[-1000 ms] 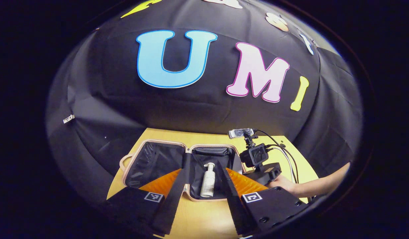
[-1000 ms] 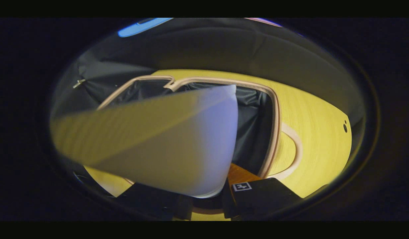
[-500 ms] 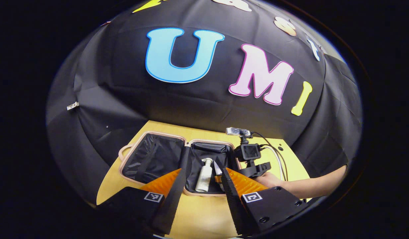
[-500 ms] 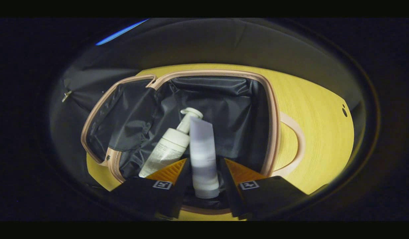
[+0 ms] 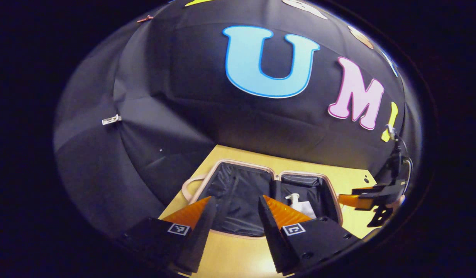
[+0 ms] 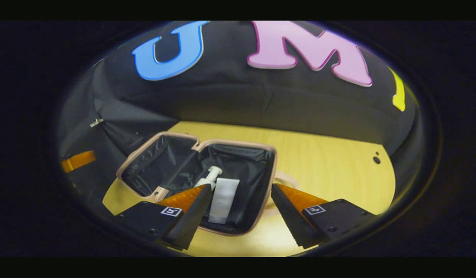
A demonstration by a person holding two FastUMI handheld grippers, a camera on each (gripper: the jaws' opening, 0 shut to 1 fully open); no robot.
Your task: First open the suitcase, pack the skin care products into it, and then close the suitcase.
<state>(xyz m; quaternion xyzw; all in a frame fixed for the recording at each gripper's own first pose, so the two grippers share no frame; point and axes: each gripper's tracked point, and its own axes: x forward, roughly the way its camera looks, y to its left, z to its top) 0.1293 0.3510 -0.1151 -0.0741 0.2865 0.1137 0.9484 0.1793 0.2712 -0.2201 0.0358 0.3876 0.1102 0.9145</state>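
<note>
On one wooden table (image 6: pixel 330 162), one open suitcase (image 6: pixel 274 170) holds two products, pump bottle (image 6: pixel 211 175) and tube (image 6: pixel 223 195); both claws gape empty

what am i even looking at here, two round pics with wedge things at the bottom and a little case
These come from two hand-held grabbing tools, one in each of a person's hands. Each tool carries a wide-angle camera looking along its own two fingers, so the wedges at the bottom are those fingers.

The left gripper view shows the left gripper, open and holding nothing. The right gripper view shows the right gripper, also open and holding nothing.

On the wooden table lies an open suitcase. In one half lie a pump bottle and a tube side by side; the other half looks empty.
</note>
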